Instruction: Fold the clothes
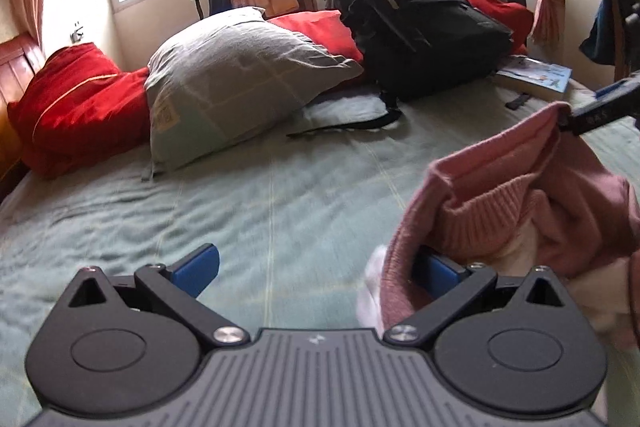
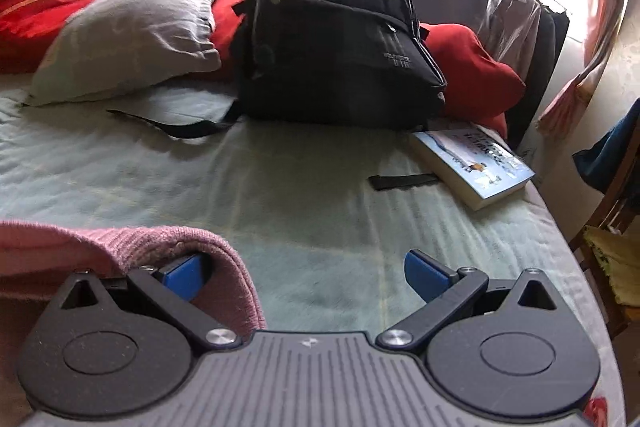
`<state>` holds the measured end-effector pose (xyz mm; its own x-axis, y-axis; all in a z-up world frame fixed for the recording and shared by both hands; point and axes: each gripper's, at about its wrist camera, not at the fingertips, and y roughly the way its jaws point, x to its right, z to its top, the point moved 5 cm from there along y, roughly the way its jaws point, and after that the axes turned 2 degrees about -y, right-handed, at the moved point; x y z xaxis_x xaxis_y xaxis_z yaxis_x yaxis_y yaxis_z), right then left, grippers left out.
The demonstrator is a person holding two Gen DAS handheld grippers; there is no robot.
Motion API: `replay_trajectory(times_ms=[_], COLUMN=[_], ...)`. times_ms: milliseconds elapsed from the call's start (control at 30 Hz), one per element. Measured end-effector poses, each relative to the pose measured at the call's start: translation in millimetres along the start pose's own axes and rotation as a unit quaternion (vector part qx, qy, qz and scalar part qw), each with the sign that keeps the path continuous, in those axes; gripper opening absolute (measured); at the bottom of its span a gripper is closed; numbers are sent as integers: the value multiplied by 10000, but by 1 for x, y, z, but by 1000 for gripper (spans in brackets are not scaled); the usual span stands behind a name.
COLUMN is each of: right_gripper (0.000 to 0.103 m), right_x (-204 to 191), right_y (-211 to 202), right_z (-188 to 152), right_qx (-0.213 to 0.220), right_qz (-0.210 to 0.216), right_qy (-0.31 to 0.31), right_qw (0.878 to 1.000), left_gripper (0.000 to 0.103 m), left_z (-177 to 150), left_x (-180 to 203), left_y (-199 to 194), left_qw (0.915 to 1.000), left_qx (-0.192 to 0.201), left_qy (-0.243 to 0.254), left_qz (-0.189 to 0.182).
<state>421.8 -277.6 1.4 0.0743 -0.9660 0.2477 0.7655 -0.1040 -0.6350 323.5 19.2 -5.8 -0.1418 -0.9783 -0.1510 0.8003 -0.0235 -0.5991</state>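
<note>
A pink knit sweater (image 1: 516, 211) hangs bunched over the pale green bed sheet (image 1: 260, 195). My left gripper (image 1: 318, 267) is open wide; the sweater drapes over its right blue pad (image 1: 438, 273), while the left one is bare. In the right wrist view the same sweater (image 2: 168, 239) lies over the left blue pad (image 2: 186, 273) of my right gripper (image 2: 304, 273), which is also open wide. The right gripper's black finger (image 1: 596, 113) shows at the sweater's upper edge in the left wrist view. Nothing sits between either pair of fingers.
A grey pillow (image 1: 232, 83), red cushions (image 1: 76, 99) and a black backpack (image 2: 336, 35) with loose straps line the far side of the bed. A book (image 2: 472, 163) lies near the right edge. A wooden chair (image 2: 612, 227) stands off the bed's right side.
</note>
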Motion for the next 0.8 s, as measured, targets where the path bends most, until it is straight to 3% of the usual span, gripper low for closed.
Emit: replay_trajectory(times_ms=[100, 200, 400, 633, 800], right_gripper=[103, 103, 103, 103, 103], right_x=[1, 1, 0, -1, -5], right_y=[12, 20, 12, -7, -11], right_z=[4, 1, -8, 1, -5], right_qx=[-49, -213, -311, -70, -72], right_qz=[-179, -86, 177, -11, 387], right_qy=[-116, -88, -17, -269, -60], right_qw=[9998, 9997, 9994, 9996, 9992], left_gripper=[102, 102, 102, 102, 102], left_z=[14, 20, 26, 22, 13], left_x=[-2, -5, -13, -15, -18], left_y=[24, 41, 49, 4, -9], left_qw=[9997, 9988, 9981, 9964, 9886], left_qx=[-31, -129, -311, -370, -608], left_qy=[60, 46, 7, -326, -442], left_qz=[254, 474, 523, -691, -1301])
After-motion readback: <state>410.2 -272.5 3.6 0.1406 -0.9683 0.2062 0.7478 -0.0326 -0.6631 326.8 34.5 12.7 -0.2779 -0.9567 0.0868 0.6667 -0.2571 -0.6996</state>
